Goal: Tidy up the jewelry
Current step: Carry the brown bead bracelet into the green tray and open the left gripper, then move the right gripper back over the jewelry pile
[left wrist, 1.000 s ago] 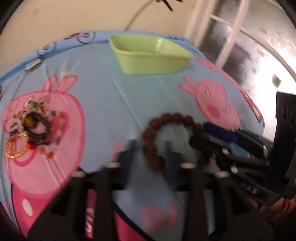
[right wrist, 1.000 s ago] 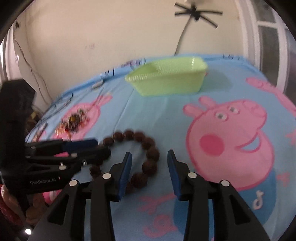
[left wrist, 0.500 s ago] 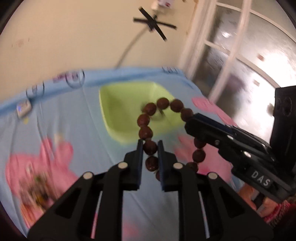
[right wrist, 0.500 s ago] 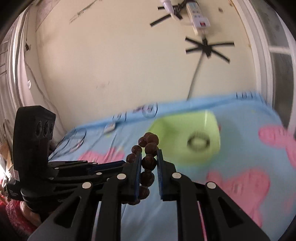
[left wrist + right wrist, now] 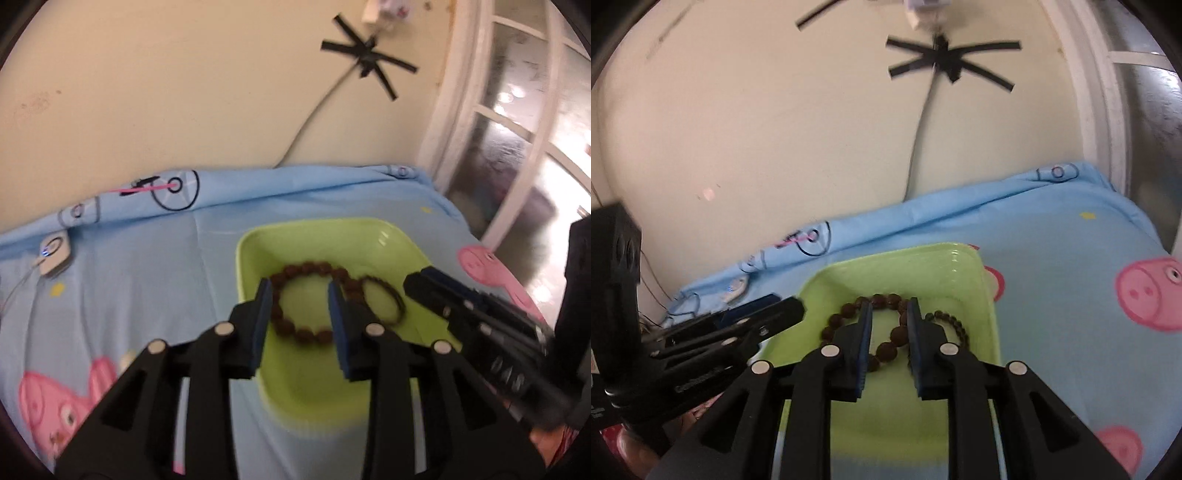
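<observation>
far left edge of the sheet (image 5: pixel 147 280): a small white device (image 5: pixel 55 253), untouched. next, the left gripper (image 5: pixel 299 295), claw spread and just been opening, nothing between the pads, hovering over the green tray (image 5: pixel 243 258) near the sheet's far right corner. below it, flat in the middle of the tray, the brown bead bracelet (image 5: pixel 306 334). half a second ago hanging in the air above the tray, pinched by both claws; a second ago out on the open sheet. so: let go and delivered, this piece likely done, probably time to back out and fetch the next. just right of it, toward the tray's right edge, a thin dark bracelet (image 5: pixel 384 302), touching the beads or just beside them, hard to tell. further right, the right gripper (image 5: pixel 421 286), claw pressed together, pinching nothing, tip over the tray's right edge.

only from the left wrist: the whole bead ring at once, and the right claw's tip clear of it. only from the right wrist: the left gripper side-on over the tray's left edge, and part of the ring hidden behind the right fingers, with a few beads showing through the slit between them. no other loose jewelry in sight in either view.
</observation>
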### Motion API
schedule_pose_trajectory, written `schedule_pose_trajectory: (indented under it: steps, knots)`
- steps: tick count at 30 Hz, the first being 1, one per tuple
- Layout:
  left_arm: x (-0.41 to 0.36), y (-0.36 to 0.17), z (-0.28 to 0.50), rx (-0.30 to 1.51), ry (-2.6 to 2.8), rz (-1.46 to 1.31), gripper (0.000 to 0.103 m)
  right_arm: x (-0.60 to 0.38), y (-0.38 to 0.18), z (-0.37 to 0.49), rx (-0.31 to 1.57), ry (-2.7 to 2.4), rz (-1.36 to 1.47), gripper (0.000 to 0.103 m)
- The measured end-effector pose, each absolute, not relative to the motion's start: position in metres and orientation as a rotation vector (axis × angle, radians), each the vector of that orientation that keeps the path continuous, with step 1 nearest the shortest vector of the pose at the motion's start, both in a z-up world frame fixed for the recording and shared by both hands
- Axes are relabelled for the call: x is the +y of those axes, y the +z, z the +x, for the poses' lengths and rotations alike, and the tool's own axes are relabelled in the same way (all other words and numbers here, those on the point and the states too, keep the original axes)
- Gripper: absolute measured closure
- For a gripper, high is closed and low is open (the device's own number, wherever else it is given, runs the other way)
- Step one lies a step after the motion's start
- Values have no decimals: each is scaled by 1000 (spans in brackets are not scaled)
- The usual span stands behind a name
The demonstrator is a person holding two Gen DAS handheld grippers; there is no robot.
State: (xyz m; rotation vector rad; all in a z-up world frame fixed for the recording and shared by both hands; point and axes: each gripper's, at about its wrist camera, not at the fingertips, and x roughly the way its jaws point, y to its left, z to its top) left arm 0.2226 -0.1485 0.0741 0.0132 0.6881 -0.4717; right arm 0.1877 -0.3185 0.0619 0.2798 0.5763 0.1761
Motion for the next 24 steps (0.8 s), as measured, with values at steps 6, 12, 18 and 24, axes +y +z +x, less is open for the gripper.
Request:
schedule_pose_trajectory:
  steps: [6,12,18,24]
  knots:
    - [-123,40,136,790,-493,66,70,-310,48,104,583,222,344,96]
    - [-107,7,85,858,-471,87,70,-296,35,44,625,201,378,91]
    - [-92,7,62,850,-451,75,64,-281,19,15,706,191,358,90]
    - [-94,0,43,826,-435,117,49,-265,10,-6,758,194,354,90]
